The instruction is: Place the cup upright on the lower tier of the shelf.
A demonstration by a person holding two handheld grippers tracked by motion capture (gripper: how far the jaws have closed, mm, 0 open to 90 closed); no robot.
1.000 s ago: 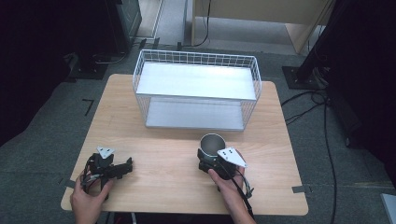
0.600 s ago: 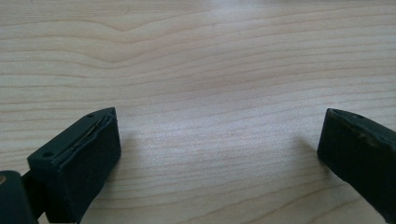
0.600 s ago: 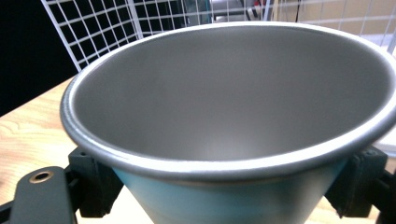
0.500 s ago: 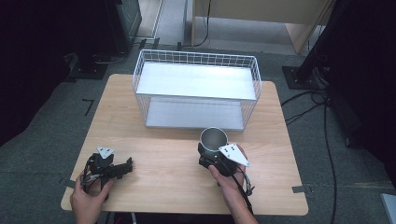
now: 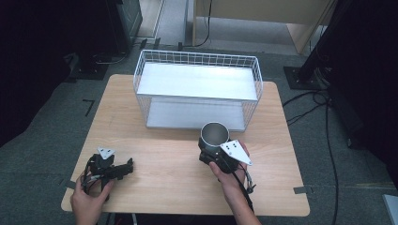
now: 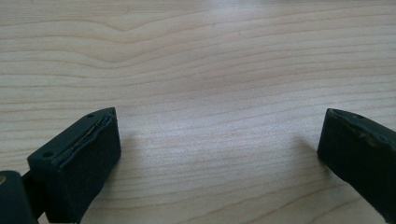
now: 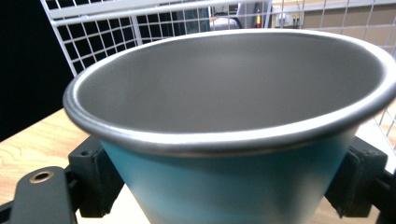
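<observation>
The right gripper [image 5: 212, 151] clamped its black jaws on a round, teal-sided metal cup [image 7: 229, 140] with a rolled rim, above the pale wood-grain worktop [image 5: 159, 168], just before a white wire basket [image 5: 197, 70]. The left gripper [image 6: 219, 154] rested there, jaws wide.

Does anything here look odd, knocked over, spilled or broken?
Nothing stands out. The right gripper holds the metal cup upright and empty, the wire rack stands square on the wooden table, and the left gripper rests open on the wood.
</observation>
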